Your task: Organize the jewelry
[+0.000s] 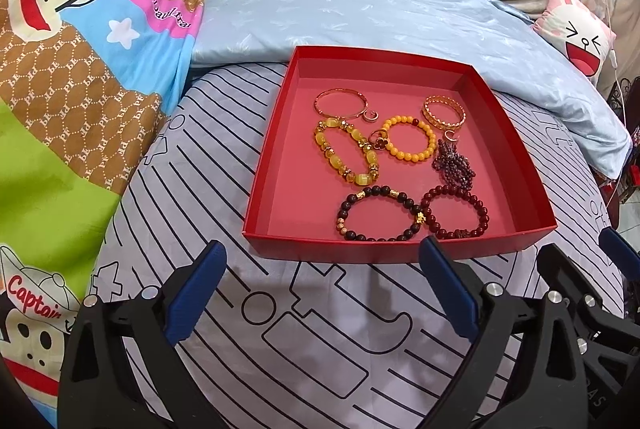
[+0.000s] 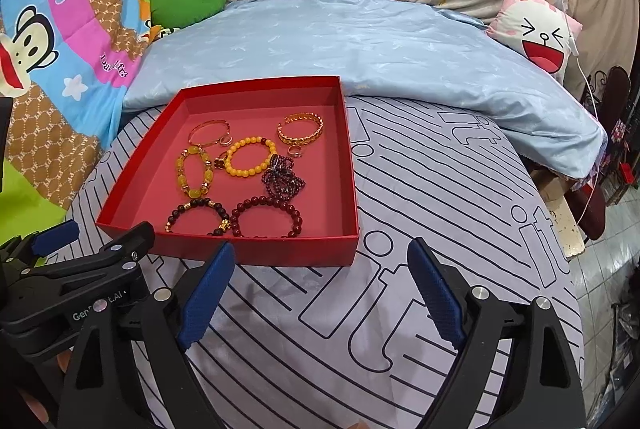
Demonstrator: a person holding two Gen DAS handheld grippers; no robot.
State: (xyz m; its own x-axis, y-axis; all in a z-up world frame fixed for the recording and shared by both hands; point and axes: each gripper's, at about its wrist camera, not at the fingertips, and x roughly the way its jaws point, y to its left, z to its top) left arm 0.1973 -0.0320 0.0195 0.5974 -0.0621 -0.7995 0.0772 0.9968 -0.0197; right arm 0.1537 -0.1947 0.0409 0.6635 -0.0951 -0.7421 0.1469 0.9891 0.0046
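Jewelry sits loose inside the red box point(image 1: 460, 249), which rests on the striped bed sheet point(image 1: 240, 309) just ahead of both tongs. The pieces look light. The beaded bracelets, such as the dark bead bracelet point(image 1: 378, 213), the maroon bead bracelet point(image 1: 456, 211) and the yellow bead bracelet point(image 1: 408, 143), are probably strung on elastic, so they should flex and roll under the pads; pinching across the bead strand on one side of the loop seems the safest hold. The amber stone bracelet point(image 1: 348, 151) lies as a long oval, its long axis running from the far left toward the near right of the box. The thin gold bangle point(image 1: 340, 103) and the wide gold cuff point(image 1: 444, 111) are stiff and smooth, likely slippery, and best taken across the band. The cuff's gap is turned to the near right side. The purple bead tangle point(image 1: 456, 161) is limp and may snag.

The left tongs point(image 1: 320, 289) stand wide apart and hold nothing; the right tongs point(image 2: 320, 289) likewise gape empty above the sheet near the box's front wall.
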